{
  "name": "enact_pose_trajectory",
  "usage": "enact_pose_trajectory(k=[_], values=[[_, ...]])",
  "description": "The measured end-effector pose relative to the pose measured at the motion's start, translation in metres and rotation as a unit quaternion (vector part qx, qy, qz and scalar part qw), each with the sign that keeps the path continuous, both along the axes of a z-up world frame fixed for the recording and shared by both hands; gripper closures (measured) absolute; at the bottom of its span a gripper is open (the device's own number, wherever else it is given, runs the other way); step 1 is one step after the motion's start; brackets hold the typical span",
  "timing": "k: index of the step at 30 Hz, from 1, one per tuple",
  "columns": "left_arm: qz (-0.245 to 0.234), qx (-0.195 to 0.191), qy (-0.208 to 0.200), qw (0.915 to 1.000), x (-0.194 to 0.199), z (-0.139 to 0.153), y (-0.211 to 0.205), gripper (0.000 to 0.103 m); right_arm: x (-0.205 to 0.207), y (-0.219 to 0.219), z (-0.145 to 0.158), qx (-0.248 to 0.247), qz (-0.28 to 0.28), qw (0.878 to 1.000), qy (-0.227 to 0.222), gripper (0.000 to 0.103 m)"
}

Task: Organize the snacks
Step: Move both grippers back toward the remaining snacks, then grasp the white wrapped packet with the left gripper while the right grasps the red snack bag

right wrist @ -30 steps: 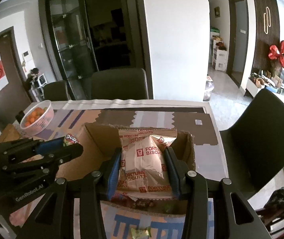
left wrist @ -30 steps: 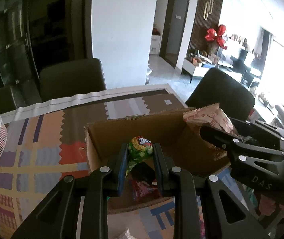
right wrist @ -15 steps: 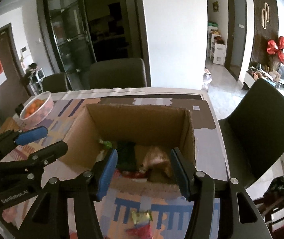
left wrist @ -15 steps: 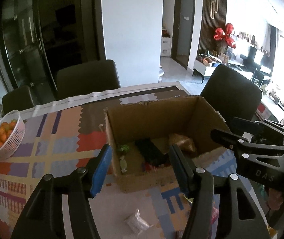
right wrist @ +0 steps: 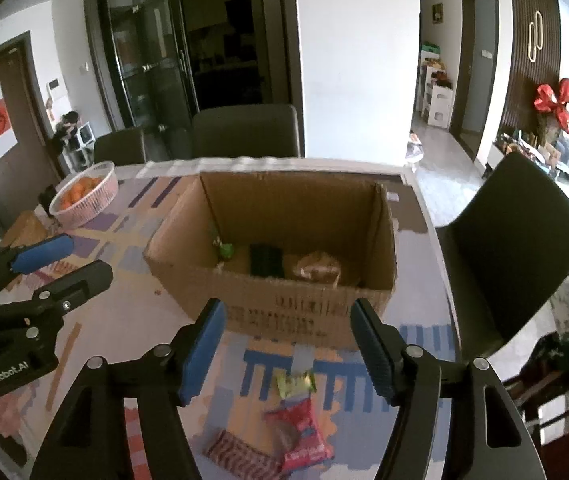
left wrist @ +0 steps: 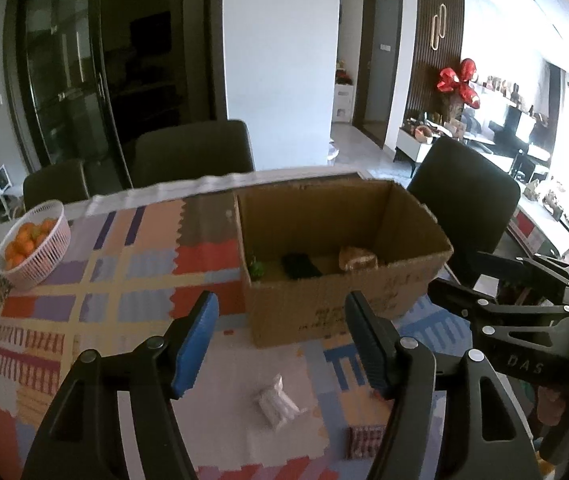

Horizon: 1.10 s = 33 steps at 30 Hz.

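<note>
An open cardboard box [left wrist: 336,312] [right wrist: 284,316] stands on the patterned table mat. Inside lie a green candy pack [left wrist: 258,268] [right wrist: 226,250], a dark pack [left wrist: 300,266] [right wrist: 265,258] and a biscuit packet [left wrist: 356,258] [right wrist: 318,268]. My left gripper [left wrist: 282,340] [right wrist: 84,258] hovers in front of the box, jaws opening, nothing between them. My right gripper [right wrist: 286,344] [left wrist: 456,272] is also in front of the box, jaws opening and empty. A white packet [left wrist: 276,402], a green-yellow packet [right wrist: 296,384], a red packet [right wrist: 300,432] and a red striped pack [right wrist: 240,452] lie on the mat near me.
A pink basket of oranges [left wrist: 32,248] [right wrist: 84,196] sits at the table's far left. Dark chairs [left wrist: 194,148] [right wrist: 512,240] stand behind and to the right of the table. Another red patterned pack [left wrist: 364,440] lies near the front edge.
The left gripper let go of the green candy pack and the right let go of the biscuit packet; both now lie in the box. Both grippers pulled back from the box with wider jaws.
</note>
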<state>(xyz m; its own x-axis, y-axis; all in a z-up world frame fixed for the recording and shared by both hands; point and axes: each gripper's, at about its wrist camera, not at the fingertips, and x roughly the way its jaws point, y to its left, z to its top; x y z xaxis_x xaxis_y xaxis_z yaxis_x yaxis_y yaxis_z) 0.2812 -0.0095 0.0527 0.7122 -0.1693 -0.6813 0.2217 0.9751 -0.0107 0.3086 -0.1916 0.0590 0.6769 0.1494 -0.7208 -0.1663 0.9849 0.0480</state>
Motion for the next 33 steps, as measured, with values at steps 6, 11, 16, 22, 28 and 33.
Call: enact_pose_trajectory(k=[6, 11, 16, 22, 28, 33], values=[[0.009, -0.002, 0.024, 0.9997, -0.013, -0.021, 0.005, 0.038, -0.010, 0.000, -0.024, -0.006, 0.001, 0.999, 0.039, 0.037], [0.016, 0.004, 0.047, 0.9988, -0.017, -0.041, 0.007, 0.038, -0.013, 0.002, -0.047, -0.019, 0.004, 0.997, 0.073, 0.037], [0.022, 0.008, 0.072, 0.9971, -0.016, -0.062, 0.009, 0.038, -0.016, 0.003, -0.067, -0.029, 0.007, 0.994, 0.104, 0.037], [0.026, 0.013, 0.105, 0.9940, -0.008, -0.088, 0.009, 0.038, -0.012, 0.002, -0.096, -0.032, 0.003, 0.988, 0.149, 0.037], [0.036, 0.020, 0.141, 0.9892, 0.002, -0.118, 0.008, 0.038, -0.009, -0.002, -0.123, -0.045, -0.004, 0.981, 0.186, 0.037], [0.046, 0.015, 0.167, 0.9848, 0.012, -0.140, 0.008, 0.038, -0.011, 0.000, -0.141, -0.064, 0.004, 0.975, 0.211, 0.037]])
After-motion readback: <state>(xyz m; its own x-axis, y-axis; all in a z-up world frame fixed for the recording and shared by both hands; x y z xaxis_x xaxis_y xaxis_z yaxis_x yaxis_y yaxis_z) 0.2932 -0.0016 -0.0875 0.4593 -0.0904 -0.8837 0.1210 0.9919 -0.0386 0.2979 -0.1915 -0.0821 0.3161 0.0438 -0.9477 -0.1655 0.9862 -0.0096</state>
